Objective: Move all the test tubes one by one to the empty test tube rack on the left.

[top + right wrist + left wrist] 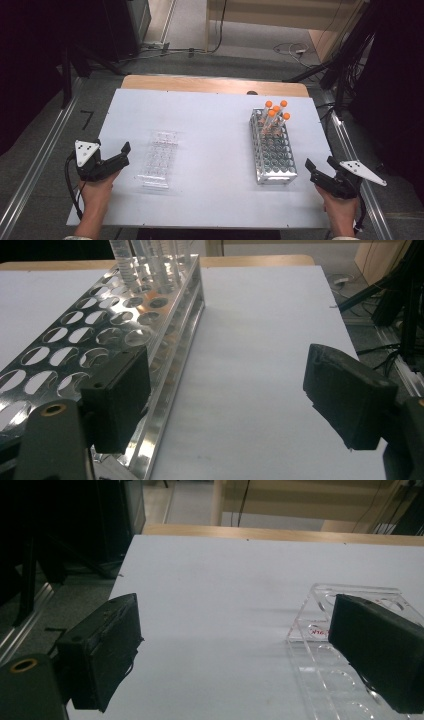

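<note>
Currently both claws hang released: left claw (121,151) beside the clear plastic well plate (158,159), right claw (320,166) beside the shiny metal tube rack (273,150). Approach the orange-capped tubes (275,114) squarely from above.

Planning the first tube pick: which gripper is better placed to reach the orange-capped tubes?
Right. The right gripper is open beside the metal rack holding the orange-capped tubes; the left gripper, also open, sits by the clear well plate, across the table.
</note>
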### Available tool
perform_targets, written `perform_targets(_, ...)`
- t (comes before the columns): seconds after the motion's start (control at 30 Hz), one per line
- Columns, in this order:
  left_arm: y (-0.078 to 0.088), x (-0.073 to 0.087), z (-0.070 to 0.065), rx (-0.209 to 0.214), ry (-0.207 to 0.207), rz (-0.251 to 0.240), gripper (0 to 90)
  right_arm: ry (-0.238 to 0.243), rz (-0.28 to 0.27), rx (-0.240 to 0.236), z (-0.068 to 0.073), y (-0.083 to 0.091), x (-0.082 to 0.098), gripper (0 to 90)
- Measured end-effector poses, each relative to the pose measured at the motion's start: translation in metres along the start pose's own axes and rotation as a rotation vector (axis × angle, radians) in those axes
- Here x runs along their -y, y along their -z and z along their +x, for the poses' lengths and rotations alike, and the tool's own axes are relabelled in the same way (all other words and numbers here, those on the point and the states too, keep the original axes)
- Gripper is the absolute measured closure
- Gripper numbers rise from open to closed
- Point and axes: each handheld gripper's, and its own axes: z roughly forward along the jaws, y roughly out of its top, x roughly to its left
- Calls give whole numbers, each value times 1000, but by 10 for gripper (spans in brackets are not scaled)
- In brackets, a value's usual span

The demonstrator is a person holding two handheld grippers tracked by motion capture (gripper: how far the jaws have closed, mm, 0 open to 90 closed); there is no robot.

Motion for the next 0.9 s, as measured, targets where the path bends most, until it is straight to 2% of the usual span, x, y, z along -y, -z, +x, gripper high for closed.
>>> perform_targets(0.37, 1, 1, 2, -21, 2, -7, 72, 16, 4, -31, 9, -13, -7, 184)
perform_targets(0.9, 1, 1, 3, -32, -1, -11, 72, 30, -7, -61, 12, -32, -18, 210)
